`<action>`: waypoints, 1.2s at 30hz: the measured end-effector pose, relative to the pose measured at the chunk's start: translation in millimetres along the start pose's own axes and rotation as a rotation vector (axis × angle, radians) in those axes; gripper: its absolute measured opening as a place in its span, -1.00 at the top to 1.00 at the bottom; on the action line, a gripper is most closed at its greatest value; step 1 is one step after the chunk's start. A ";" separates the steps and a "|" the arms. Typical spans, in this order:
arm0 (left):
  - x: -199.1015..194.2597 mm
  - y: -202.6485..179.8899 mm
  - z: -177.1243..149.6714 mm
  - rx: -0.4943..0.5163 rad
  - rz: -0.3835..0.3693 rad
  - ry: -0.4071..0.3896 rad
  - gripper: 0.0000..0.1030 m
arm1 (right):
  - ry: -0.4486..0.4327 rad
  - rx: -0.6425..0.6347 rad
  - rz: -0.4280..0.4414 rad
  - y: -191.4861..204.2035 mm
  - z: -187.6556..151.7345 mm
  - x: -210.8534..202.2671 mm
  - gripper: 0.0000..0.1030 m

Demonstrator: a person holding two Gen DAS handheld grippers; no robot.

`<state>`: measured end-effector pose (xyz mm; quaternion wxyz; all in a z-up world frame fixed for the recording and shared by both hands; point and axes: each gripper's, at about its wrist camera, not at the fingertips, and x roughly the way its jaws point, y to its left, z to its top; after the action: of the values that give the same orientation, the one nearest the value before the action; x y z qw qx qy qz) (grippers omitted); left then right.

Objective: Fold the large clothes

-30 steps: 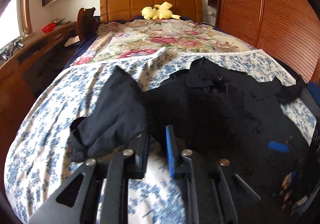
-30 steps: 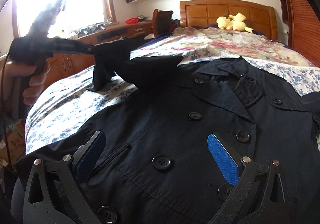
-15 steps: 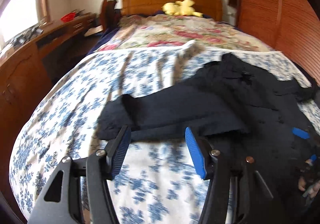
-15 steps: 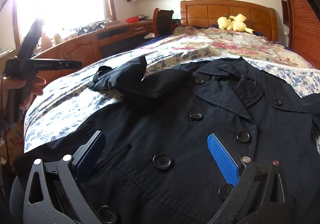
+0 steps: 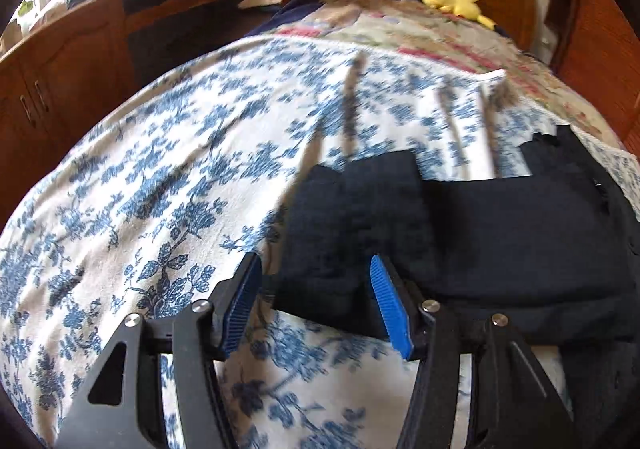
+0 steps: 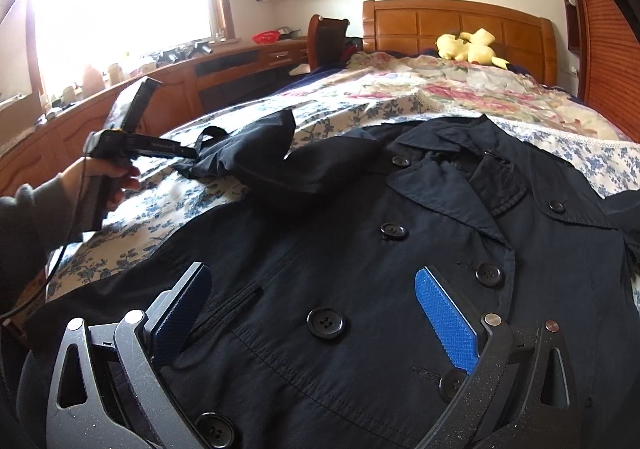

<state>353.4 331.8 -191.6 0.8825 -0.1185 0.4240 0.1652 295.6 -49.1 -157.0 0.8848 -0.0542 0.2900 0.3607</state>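
The bed [image 6: 400, 109] carries the dark coat [image 6: 400, 249], spread front-up across its near half. A second ago the left tool [image 5: 316, 289] had the sleeve [image 5: 352, 217] pinched and lifted; now its jaws stand apart, empty, the cuff between them, so the sleeve likely needs re-gripping before folding inward. The right tool [image 6: 312, 313] hovers wide open over the buttons. Bare quilt lies left and beyond.

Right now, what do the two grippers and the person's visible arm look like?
Left gripper and right gripper: black angular linkage frames with triangular cutouts, silver rivets and ribbed blue finger pads. From the right wrist view, the left hand grips a dark pistol-style handle, wears a grey sleeve, and a thin black cable hangs below.
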 end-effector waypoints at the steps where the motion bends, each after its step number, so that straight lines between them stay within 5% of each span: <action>1: 6.0 2.3 -1.0 -0.008 0.008 0.017 -0.08 | 0.000 0.000 0.001 0.3 0.1 -0.1 -1.00; 8: 13.3 -4.9 -6.3 -0.010 0.012 0.048 -0.05 | 0.000 0.000 -0.001 0.4 0.1 0.1 -1.00; 9: 13.2 -8.3 -6.7 0.005 0.006 0.051 0.23 | 0.000 0.000 -0.001 0.4 0.0 0.1 -1.00; 11: 10.9 -17.3 -6.4 0.038 -0.005 0.059 0.45 | 0.000 0.000 -0.001 0.4 0.0 0.1 -1.00; 12: 8.4 -22.5 -6.2 0.055 -0.006 0.064 0.80 | -0.001 0.000 -0.001 0.4 0.0 0.1 -1.00; 14: -2.8 -34.9 -4.6 0.094 -0.013 0.060 0.88 | -0.005 0.000 -0.003 -0.1 0.3 -1.2 -1.00; 24: -149.8 -141.6 14.1 0.290 -0.095 -0.200 0.95 | -0.026 -0.022 -0.116 -13.2 2.4 -44.3 -1.00; 36: -285.9 -277.5 -21.6 0.461 -0.360 -0.364 0.95 | -0.089 0.051 -0.260 -74.1 -10.5 -127.5 -1.00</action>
<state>279.3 15.0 39.5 0.9623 0.0426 0.2580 -0.0749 267.3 -184.1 -103.7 0.9371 -0.0529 0.2501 0.2377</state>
